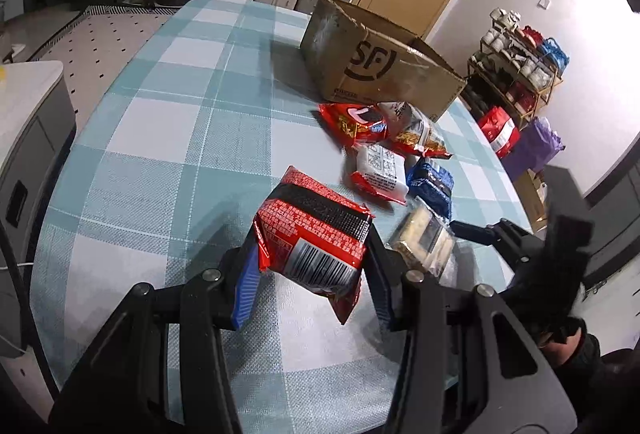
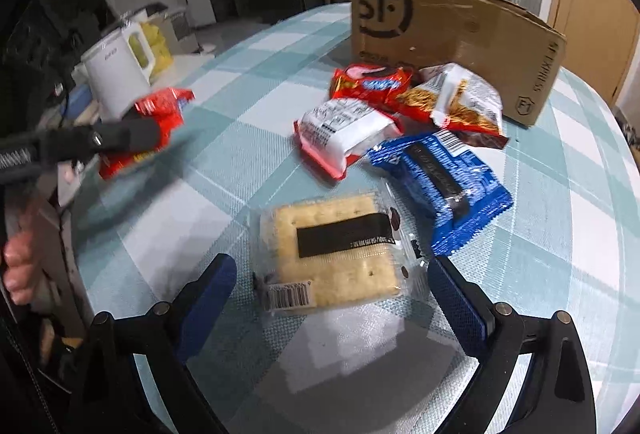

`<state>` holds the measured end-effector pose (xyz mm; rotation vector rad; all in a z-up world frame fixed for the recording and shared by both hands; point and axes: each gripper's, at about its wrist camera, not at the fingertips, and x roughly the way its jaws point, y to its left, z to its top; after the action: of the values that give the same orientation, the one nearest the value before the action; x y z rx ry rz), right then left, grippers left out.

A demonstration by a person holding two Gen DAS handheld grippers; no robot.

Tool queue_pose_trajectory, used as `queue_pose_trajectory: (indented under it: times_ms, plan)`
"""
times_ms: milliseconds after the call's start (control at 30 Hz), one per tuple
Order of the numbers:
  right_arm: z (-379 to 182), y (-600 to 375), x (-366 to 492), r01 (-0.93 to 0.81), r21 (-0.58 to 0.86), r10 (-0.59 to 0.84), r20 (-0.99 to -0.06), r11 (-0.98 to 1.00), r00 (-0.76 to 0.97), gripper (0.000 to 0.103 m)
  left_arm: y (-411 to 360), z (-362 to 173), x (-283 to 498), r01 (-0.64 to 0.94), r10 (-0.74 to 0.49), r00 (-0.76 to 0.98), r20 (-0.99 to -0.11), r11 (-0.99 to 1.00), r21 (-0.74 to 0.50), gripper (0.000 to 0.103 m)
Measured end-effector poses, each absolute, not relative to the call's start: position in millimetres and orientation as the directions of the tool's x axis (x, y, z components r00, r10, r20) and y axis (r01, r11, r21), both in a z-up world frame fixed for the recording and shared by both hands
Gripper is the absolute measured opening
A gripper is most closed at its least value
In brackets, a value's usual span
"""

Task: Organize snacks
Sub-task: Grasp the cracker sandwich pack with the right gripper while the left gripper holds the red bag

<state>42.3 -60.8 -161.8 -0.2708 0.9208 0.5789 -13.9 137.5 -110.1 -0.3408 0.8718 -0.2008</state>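
A red and black snack packet (image 1: 316,234), barcode side showing, hangs tilted above the table, pinched on both sides. A clear-wrapped cracker pack (image 2: 332,262) with a black label lies flat. At its 2 o'clock, just beside it, lies a blue packet (image 2: 440,181); at 12 a white and red packet (image 2: 344,133). Beyond, two red noodle-snack packets (image 2: 372,83) (image 2: 456,101) rest against the open cardboard box (image 2: 460,33).

Both wrist views close, downward (shared table (image 1: 168,121)).

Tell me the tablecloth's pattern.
The tablecloth has a light blue and white check, clearest in the left wrist view.
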Motion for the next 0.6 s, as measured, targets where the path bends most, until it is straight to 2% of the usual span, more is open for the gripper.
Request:
queue_pose_trajectory:
  times_ms: [100, 300, 400, 500, 600]
  plan:
    - [-166, -52, 41, -0.586, -0.032, 0.313, -0.822, 0.81, 0.477, 0.098, 139, -109, -15, 0.039, -0.316, 0.634, -0.706, 0.925, -0.378, 0.044]
    - [-167, -49, 42, -0.581, -0.034, 0.315, -0.813, 0.813, 0.489, 0.095, 142, -112, -16, 0.035, -0.326, 0.632, -0.703, 0.919, -0.393, 0.044]
    - [-166, -46, 39, -0.606, -0.036, 0.338, -0.802, 0.795, 0.492, 0.083, 145, -114, -17, 0.028, -0.329, 0.63, -0.704, 0.915, -0.402, 0.044]
    - [-164, -47, 35, -0.614, -0.026, 0.361, -0.788, 0.789, 0.498, 0.067, 148, -116, -17, 0.021, -0.327, 0.629, -0.706, 0.914, -0.404, 0.044]
    - [-162, -53, 35, -0.603, 0.021, 0.393, -0.776, 0.797, 0.493, 0.063, 152, -116, -19, 0.013, -0.325, 0.632, -0.703, 0.912, -0.41, 0.044]
